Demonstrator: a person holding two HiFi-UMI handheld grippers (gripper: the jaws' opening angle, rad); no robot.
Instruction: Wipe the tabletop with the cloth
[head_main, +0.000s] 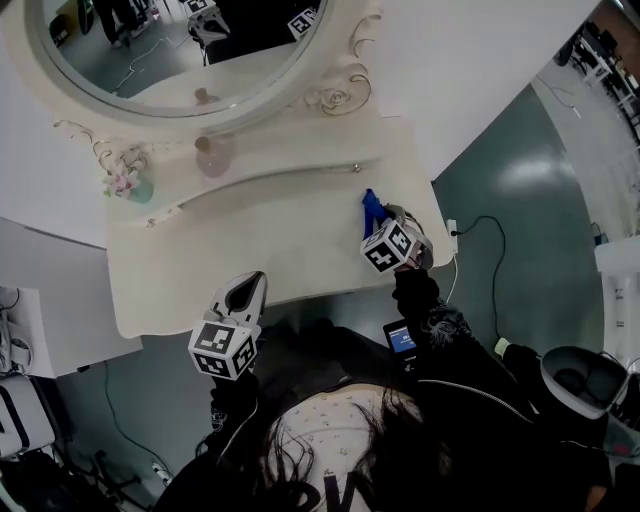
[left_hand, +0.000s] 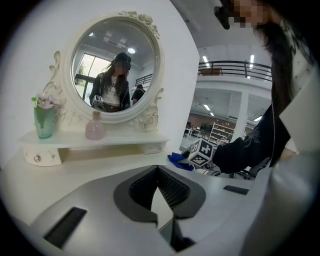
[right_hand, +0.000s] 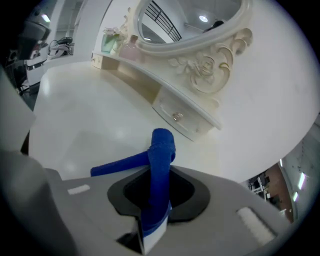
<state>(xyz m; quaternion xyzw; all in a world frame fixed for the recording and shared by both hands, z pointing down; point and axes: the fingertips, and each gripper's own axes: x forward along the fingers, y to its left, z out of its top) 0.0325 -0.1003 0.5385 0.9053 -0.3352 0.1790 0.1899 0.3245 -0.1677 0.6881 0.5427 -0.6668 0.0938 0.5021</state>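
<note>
The pale tabletop is mostly bare, with a raised shelf along its far side under the round mirror. The blue cloth is at the tabletop's right end, clenched in the fingers of the right gripper, its free end bunched up. To wipe well, lower it until the cloth lies flat, then sweep left in overlapping passes, clear of the shelf. The left gripper hovers over the near-left edge, fingers closed on nothing.

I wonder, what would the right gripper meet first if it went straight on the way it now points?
Probably the tabletop, just past the cloth that the right gripper grips; the small drawer lies beyond.
</note>
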